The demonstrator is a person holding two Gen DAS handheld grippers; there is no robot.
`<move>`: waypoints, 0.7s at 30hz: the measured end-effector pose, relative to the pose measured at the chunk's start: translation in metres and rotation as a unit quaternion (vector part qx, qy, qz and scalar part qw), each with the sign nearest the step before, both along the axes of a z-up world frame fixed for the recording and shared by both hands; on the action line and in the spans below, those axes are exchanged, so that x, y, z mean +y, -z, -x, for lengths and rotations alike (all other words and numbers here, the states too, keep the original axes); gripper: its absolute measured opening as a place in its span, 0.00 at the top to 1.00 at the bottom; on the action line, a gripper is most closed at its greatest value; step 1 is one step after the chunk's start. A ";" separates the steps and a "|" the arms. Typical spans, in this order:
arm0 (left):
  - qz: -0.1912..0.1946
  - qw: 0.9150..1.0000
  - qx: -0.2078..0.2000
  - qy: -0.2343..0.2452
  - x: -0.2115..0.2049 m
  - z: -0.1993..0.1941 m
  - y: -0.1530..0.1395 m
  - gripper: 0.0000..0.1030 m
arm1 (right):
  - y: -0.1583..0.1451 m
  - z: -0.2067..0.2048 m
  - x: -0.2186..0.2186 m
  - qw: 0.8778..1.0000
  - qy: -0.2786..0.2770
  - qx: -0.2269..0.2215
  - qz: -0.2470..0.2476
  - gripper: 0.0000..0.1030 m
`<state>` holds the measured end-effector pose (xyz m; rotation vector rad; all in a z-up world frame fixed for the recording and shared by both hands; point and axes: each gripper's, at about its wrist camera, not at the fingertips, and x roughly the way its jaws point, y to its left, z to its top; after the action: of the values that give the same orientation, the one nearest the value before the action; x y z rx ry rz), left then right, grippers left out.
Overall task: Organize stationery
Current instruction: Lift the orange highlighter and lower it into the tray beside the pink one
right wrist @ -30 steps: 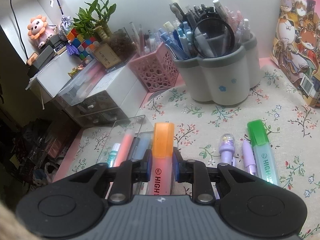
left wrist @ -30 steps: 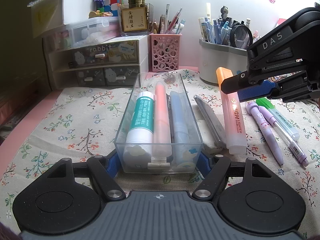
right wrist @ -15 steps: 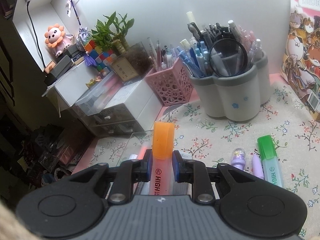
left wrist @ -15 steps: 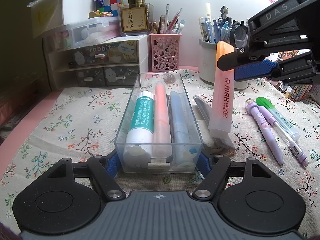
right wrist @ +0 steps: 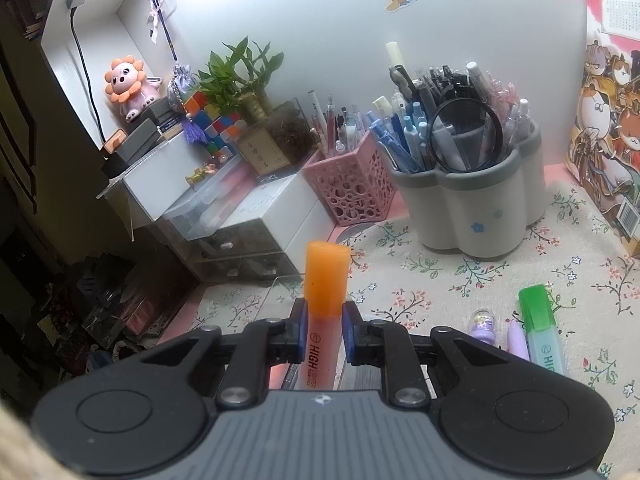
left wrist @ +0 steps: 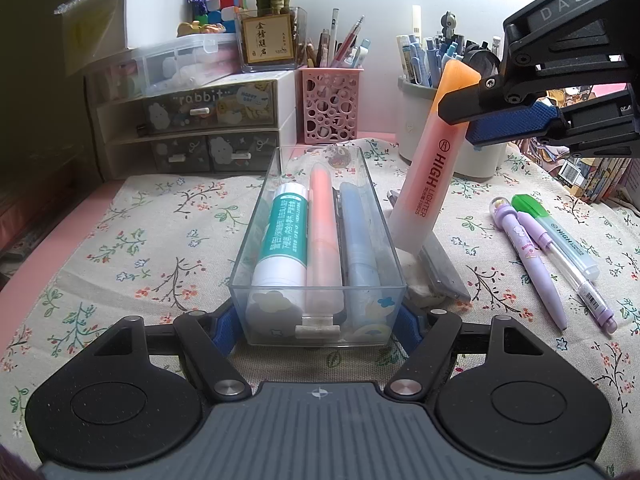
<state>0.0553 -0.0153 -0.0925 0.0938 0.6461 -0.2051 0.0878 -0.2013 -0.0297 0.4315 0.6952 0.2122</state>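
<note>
Orange-capped highlighter (left wrist: pixel 430 160) pinched near its cap by right gripper (right wrist: pixel 323 334), jaws closed on the barrel; hung tilted at centre right of the left view, lifted clear of the cloth (left wrist: pixel 168 240), lower end just beside the right wall of the tray (left wrist: pixel 390 240). Clear tray clamped at its near end between the left gripper's (left wrist: pixel 318 326) jaws, at frame centre; glue stick (left wrist: pixel 286 240), pink marker (left wrist: pixel 324 236) and blue pen (left wrist: pixel 358 240) laid lengthwise inside. Grey pen (left wrist: pixel 444 268) flat on the cloth below the highlighter. Purple pens (left wrist: pixel 532 256) and green highlighter (left wrist: pixel 560 236) side by side at right. Pen pot (right wrist: pixel 476 208) and pink basket (right wrist: pixel 352 188) behind, upper centre of the right view.
</note>
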 end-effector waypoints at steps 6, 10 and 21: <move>0.000 1.000 0.000 0.000 0.000 0.000 0.000 0.29 | -0.011 0.003 -0.003 1.000 0.003 -0.015 -0.003 0.85; 0.000 1.000 0.000 0.000 0.000 0.000 0.000 0.29 | -0.017 0.006 0.000 1.000 -0.001 -0.028 -0.002 0.85; 0.000 1.000 0.000 0.000 0.000 0.000 0.000 0.29 | -0.028 0.008 0.007 0.999 -0.007 -0.045 -0.002 0.85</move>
<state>0.0552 -0.0152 -0.0926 0.0940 0.6461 -0.2052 0.0798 -0.1946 -0.0018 0.4190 0.6095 0.2451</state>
